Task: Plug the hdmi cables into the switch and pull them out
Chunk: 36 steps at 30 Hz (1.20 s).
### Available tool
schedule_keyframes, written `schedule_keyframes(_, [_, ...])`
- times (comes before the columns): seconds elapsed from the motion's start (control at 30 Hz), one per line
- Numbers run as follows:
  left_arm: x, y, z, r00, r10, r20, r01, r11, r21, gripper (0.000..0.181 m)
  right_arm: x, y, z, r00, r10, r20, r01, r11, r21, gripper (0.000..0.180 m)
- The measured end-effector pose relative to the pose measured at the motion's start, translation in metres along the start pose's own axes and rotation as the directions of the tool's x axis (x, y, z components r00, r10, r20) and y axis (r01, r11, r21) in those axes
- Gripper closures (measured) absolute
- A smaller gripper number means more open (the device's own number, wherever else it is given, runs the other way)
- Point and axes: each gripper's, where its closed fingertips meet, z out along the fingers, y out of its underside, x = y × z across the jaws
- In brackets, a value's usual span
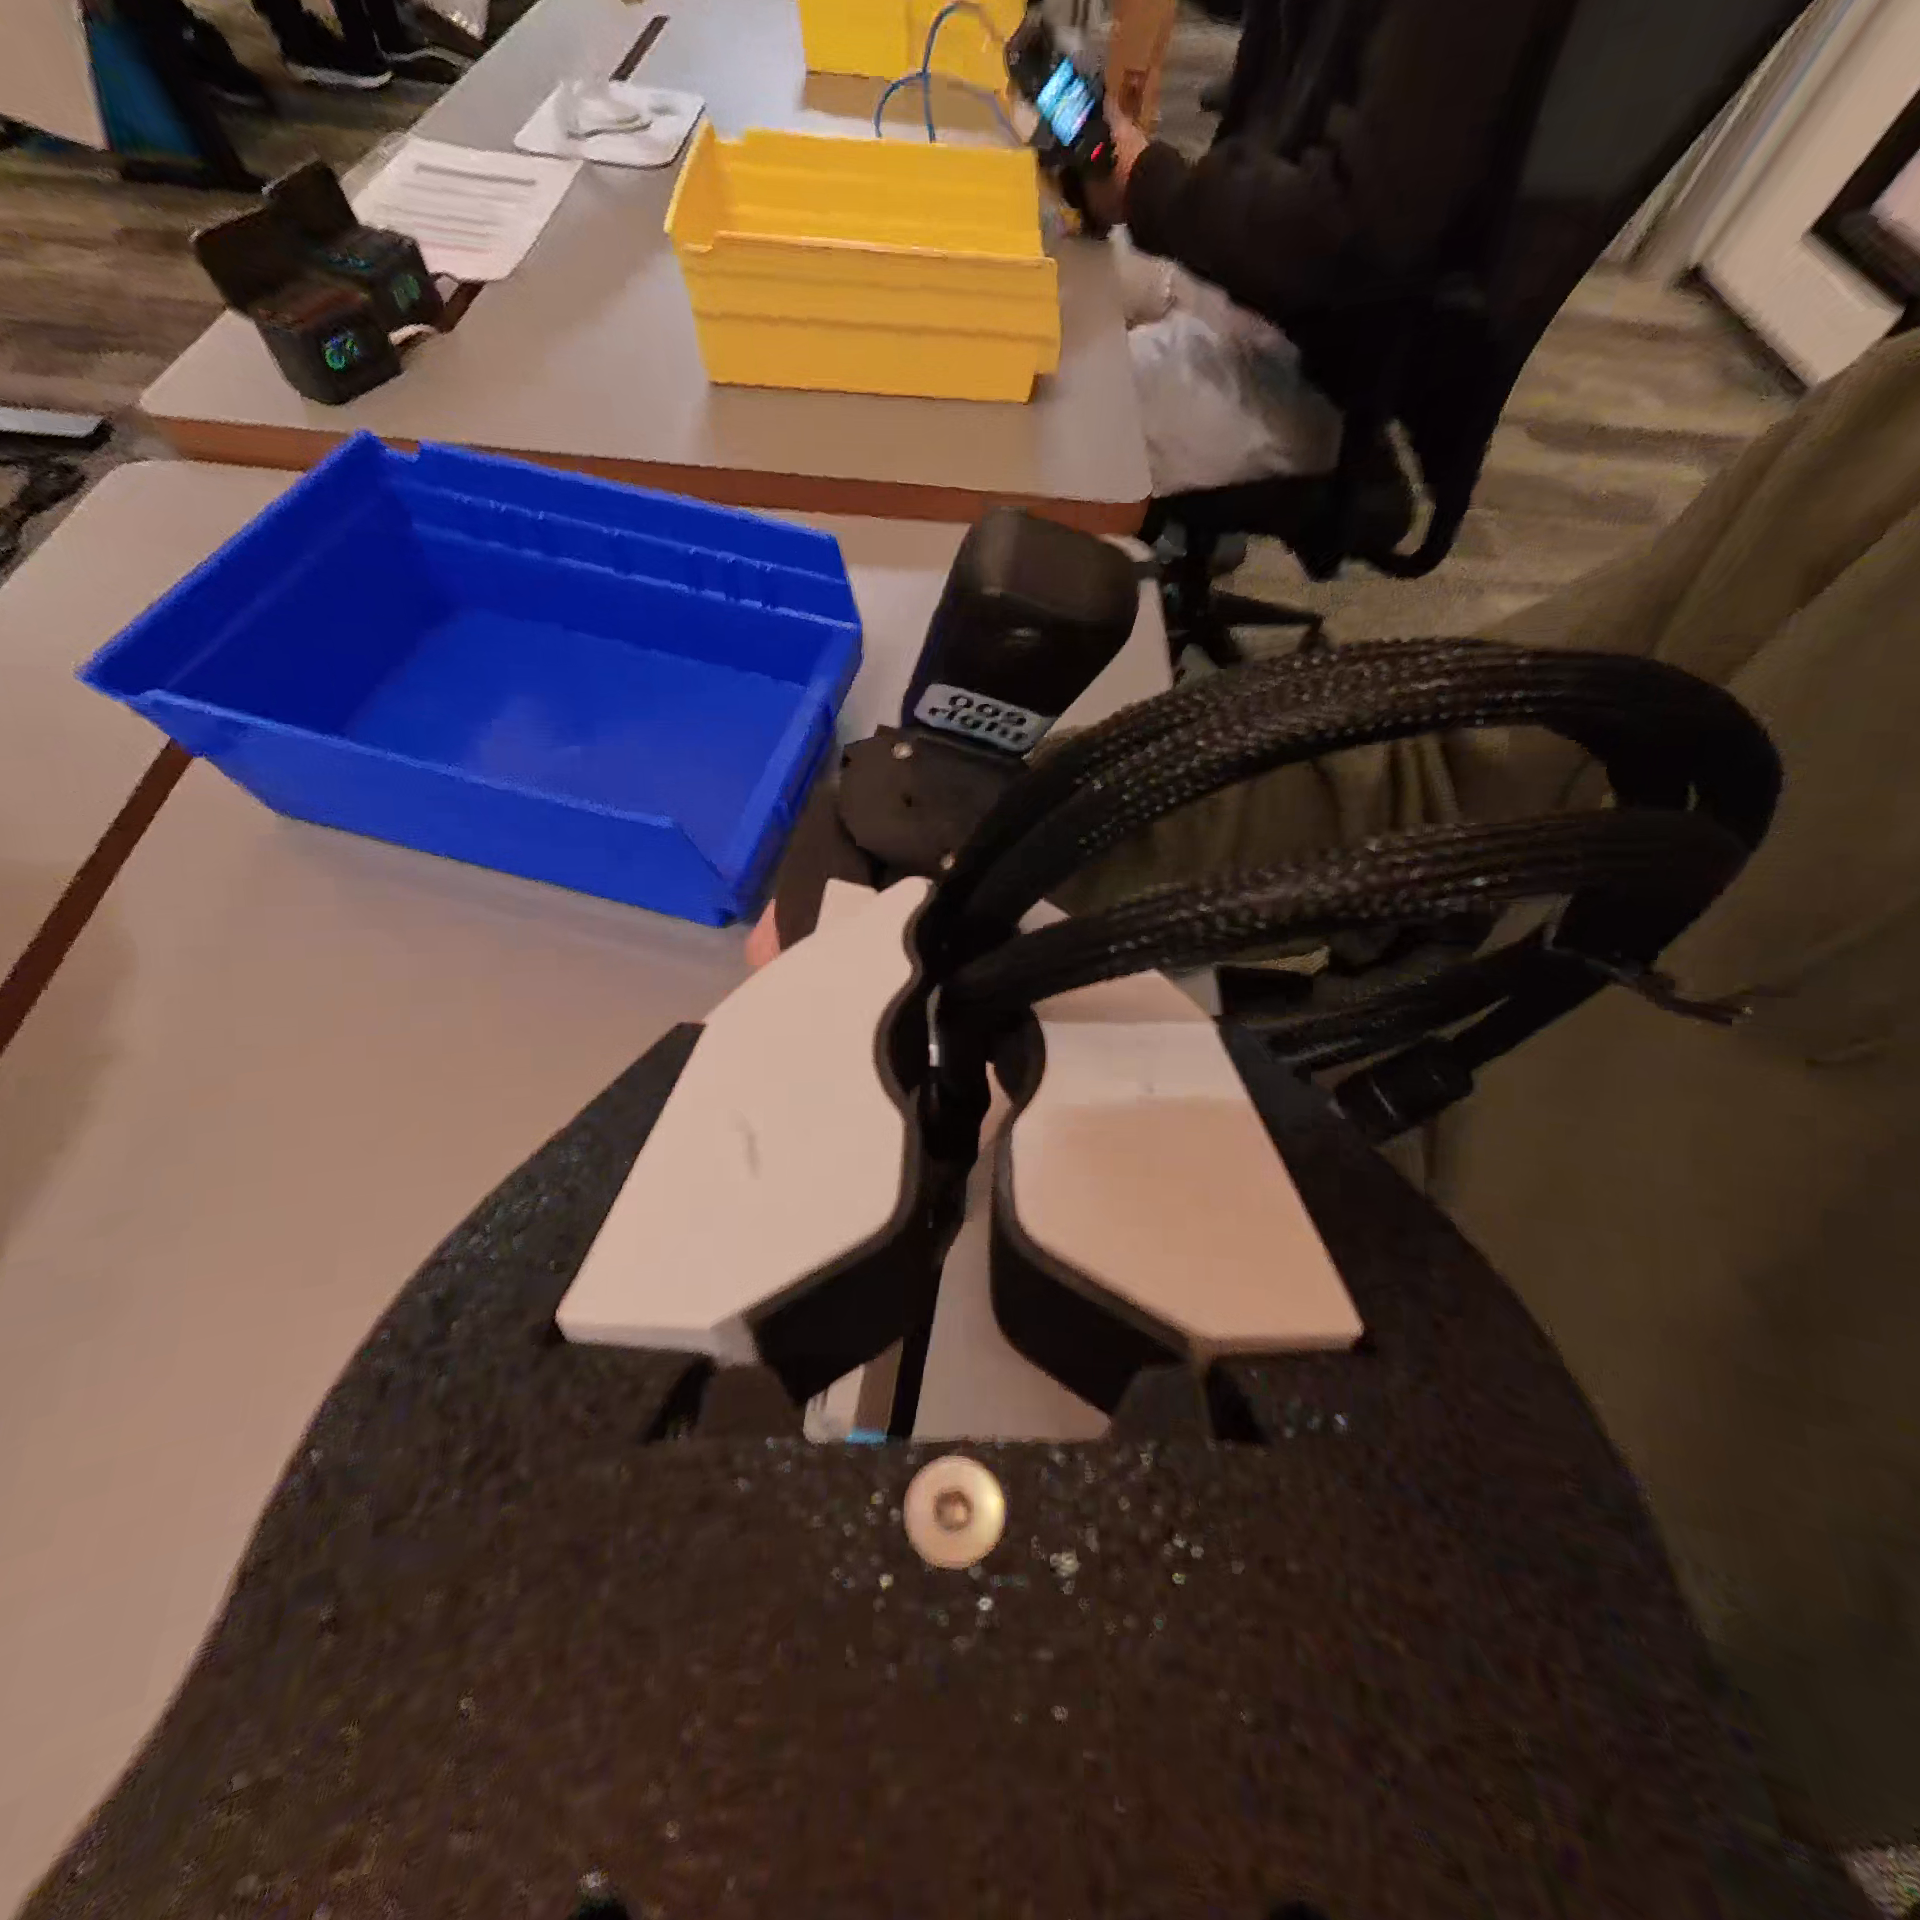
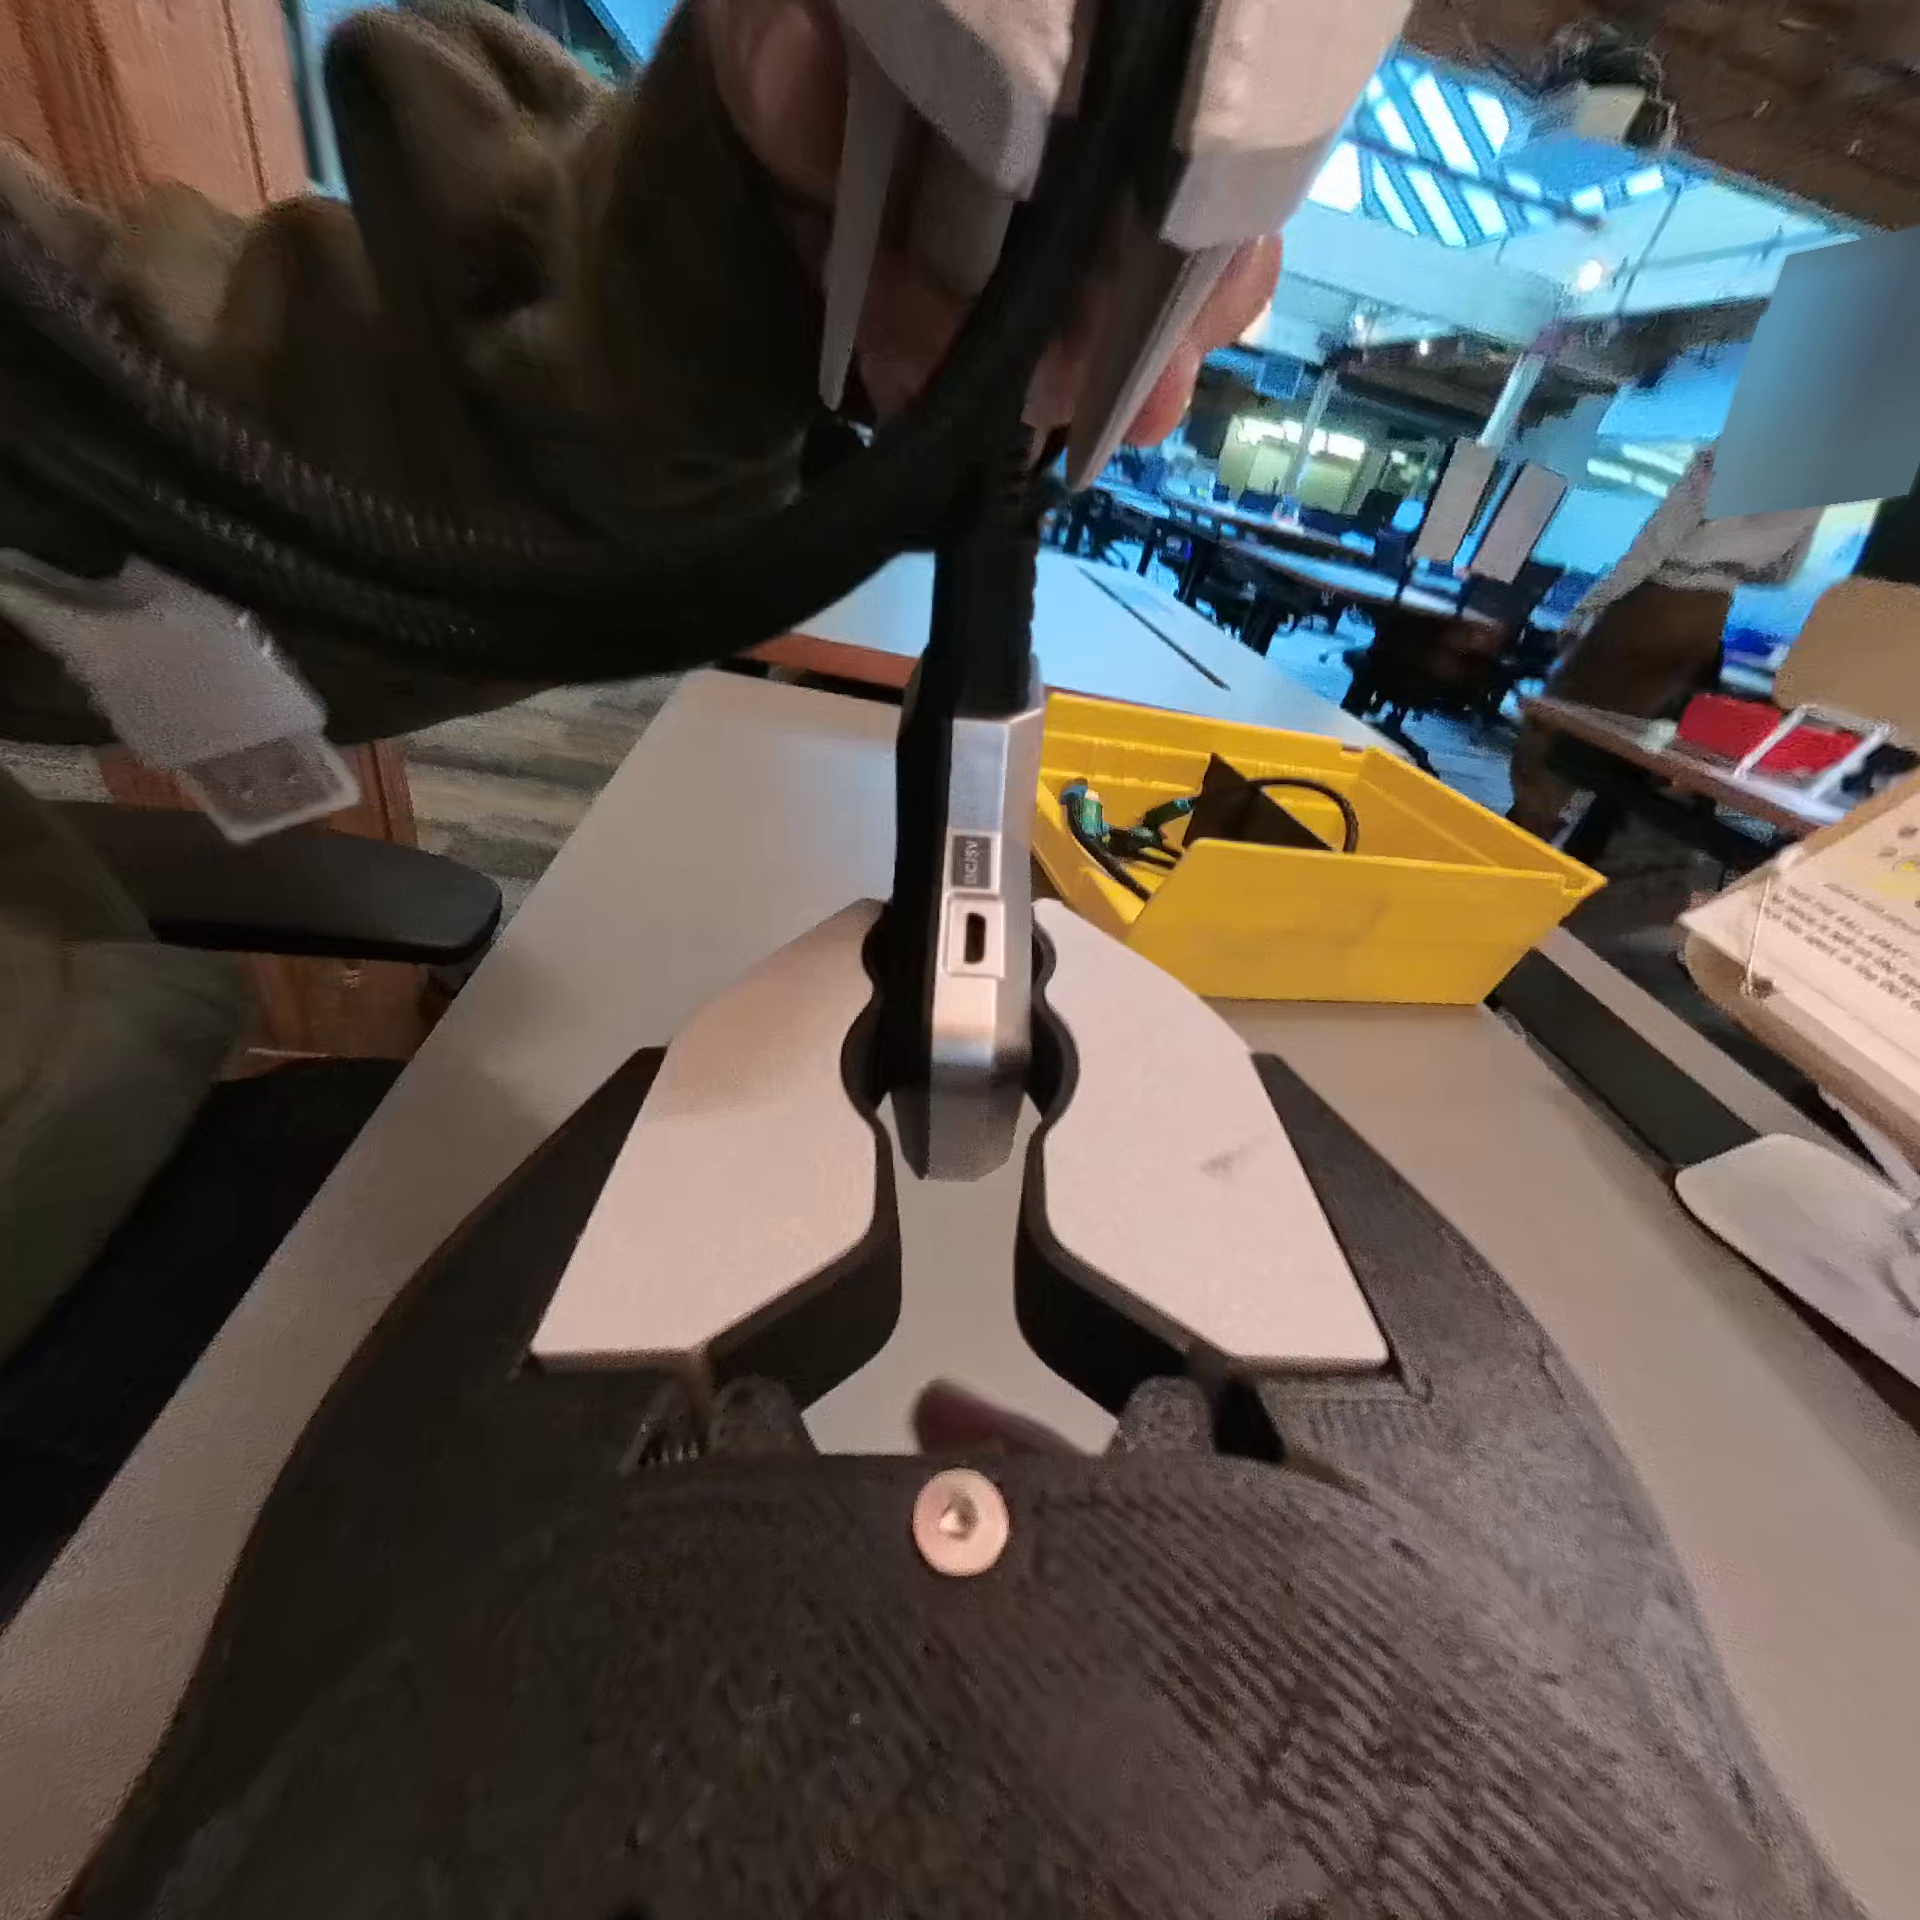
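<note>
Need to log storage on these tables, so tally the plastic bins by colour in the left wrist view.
Blue bin: 1
Yellow bins, one nearer and one behind it at the top edge: 2
Total: 3

Place: big open office or workroom | Signs: long grey tables (image 1: pixel 582 343) in rows, office chairs (image 2: pixel 1403 634), yellow bin (image 1: pixel 868 265) and blue bin (image 1: pixel 499 665) of parts, papers (image 1: pixel 468 203), carpet floor (image 1: pixel 1621 416), person (image 1: pixel 1382 208) seated at next table
</note>
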Motion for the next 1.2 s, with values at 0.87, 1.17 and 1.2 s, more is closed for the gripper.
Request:
schedule_keyframes(0.87, [-0.064, 0.060, -0.086, 0.792, -0.555, 0.253, 0.341, 0.747, 0.571, 0.120, 0.026, -0.017, 0.026, 0.414, 0.868, 0.274, -0.878, 0.301, 0.372, 0.160])
schedule_keyframes(1.17, [-0.035, 0.085, -0.029, 0.732, -0.680, 0.024, 0.494, 0.555, 0.669, 0.135, 0.022, -0.015, 0.029, 0.485, 0.843, 0.234, -0.849, 0.390, 0.357, 0.161])
schedule_keyframes(1.2, [-0.035, 0.085, -0.029, 0.730, -0.684, 0.001, 0.496, 0.530, 0.688, 0.141, 0.018, -0.016, 0.031, 0.489, 0.839, 0.237, -0.850, 0.398, 0.344, 0.161])
